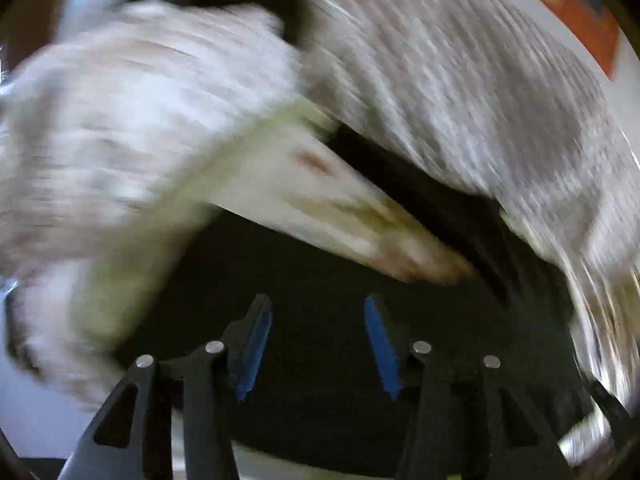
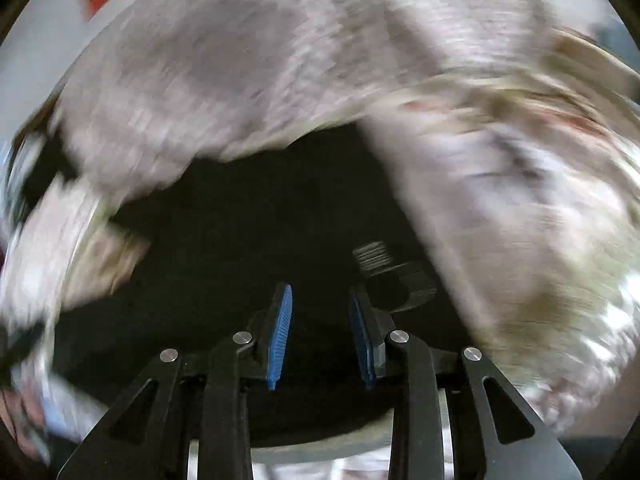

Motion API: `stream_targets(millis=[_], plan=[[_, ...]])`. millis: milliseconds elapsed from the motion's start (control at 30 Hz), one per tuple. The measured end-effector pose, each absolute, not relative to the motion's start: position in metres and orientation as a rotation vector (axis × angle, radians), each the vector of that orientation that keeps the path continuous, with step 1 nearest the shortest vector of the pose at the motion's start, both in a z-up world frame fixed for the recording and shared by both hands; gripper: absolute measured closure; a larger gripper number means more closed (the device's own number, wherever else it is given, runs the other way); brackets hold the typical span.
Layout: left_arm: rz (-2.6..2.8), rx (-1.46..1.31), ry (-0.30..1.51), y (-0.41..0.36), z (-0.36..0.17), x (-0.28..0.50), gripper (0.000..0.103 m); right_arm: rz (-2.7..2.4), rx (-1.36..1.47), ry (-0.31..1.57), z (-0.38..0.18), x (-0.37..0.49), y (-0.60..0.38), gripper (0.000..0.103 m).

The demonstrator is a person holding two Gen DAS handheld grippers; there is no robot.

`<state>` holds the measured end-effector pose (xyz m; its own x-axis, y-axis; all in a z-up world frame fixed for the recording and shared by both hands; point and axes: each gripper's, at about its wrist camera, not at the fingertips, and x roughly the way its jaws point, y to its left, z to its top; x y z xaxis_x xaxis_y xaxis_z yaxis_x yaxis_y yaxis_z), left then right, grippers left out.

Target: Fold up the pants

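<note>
Dark surface [image 1: 320, 360] below, blurred by motion. Pale striped pants [image 1: 460, 80] heaped across the far side, just beyond both tools. Left gripper [image 1: 318, 344] parted wide, gripping nothing; right gripper [image 2: 320, 336] likewise apart, empty.

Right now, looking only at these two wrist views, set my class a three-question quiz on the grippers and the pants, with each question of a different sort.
1. True or false: the left gripper is clamped on the pants.
2. Multiple choice: what colour are the pads on the right gripper? A red, B blue, C green.
3. Fill in: under the light fabric, the surface between the gripper and the cloth looks ____.

Key
1. False: the jaws stand apart with nothing between them.
2. B.
3. Dark. The blur hides any finer detail.
</note>
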<state>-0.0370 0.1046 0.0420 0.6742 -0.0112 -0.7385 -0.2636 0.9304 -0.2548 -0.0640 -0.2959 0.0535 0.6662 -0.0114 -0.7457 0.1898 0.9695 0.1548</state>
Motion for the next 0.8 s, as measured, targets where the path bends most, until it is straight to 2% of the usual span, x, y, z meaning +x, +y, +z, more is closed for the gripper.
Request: stream_targets(millis=[100,233,433,567,633,800], plan=[[0.027,-0.291,0.871,0.067,0.022,-0.029,0.051,-0.022,0.092,0.958,0.024,-0.055,-0.268,0.071],[0.038,-0.112,0.901,0.035,0.0,-0.034,0.051,-0.044,-0.122,0.962,0.018,-0.064,-0.252,0.061],[0.138,-0.105,0.882,0.06,0.018,-0.017,0.051,-0.035,-0.052,0.897,0.038,-0.056,-0.257,0.061],[0.314,-0.103,0.907,0.105,0.012,0.005,0.05,-0.079,-0.067,0.927,0.032,-0.033,-0.261,0.054],[0.334,-0.12,0.894,0.113,0.014,0.009,0.049,-0.113,-0.042,0.965,0.022,-0.027,-0.271,0.054],[0.327,-0.139,0.886,0.104,0.023,0.003,0.05,-0.109,0.031,0.883,0.04,-0.035,-0.277,0.054]])
